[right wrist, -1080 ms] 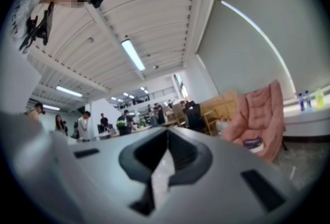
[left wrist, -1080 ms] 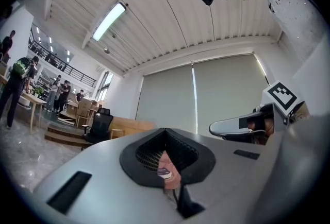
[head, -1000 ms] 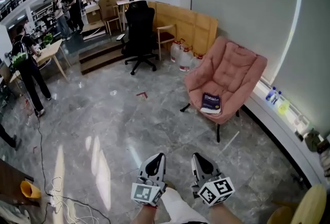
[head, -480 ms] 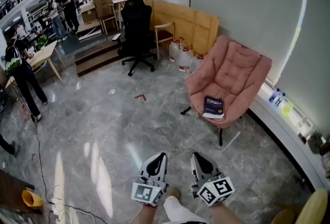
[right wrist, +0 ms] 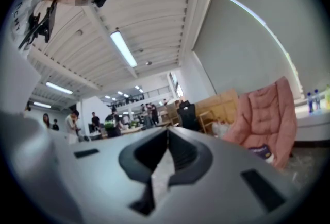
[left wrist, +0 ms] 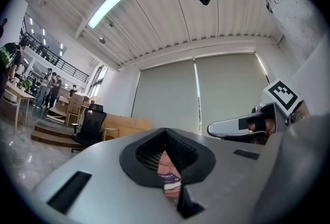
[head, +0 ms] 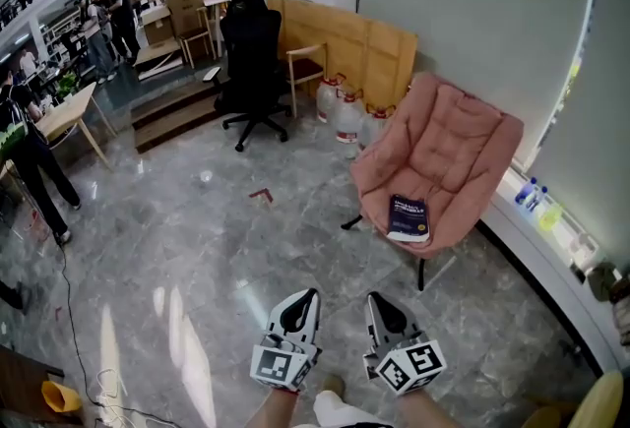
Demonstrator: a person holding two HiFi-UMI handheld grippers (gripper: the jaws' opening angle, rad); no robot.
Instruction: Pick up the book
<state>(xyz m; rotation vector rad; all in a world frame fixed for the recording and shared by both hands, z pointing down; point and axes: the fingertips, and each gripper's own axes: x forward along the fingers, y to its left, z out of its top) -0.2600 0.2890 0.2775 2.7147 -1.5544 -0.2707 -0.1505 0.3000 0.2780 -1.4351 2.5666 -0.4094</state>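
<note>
Over at the far left, several people (head: 98, 18) are standing by a light wooden table (head: 69, 111). A black swivel office chair (head: 248, 52) is sitting on the grey marble floor (head: 177, 219), with plain wooden boards (head: 364, 42) leaning against the wall behind it. Clear water jugs with red caps (head: 346, 116) are standing at the foot of those boards.

Nearer, the person is holding both tools low and side by side, just apart. The left gripper (head: 298, 310) is clenched, its jaws meeting at the tips with nothing caught between them. The right gripper (head: 382, 311) is clenched and empty as well.

Further right, the dark blue paperback book (head: 409, 217) is lying flat on the seat of a pink padded armchair (head: 453, 141) – near the seat's front edge, cover up – well apart from both grippers. At the far right, small plastic bottles (head: 532, 192) are standing on a white window ledge (head: 551, 264).
</note>
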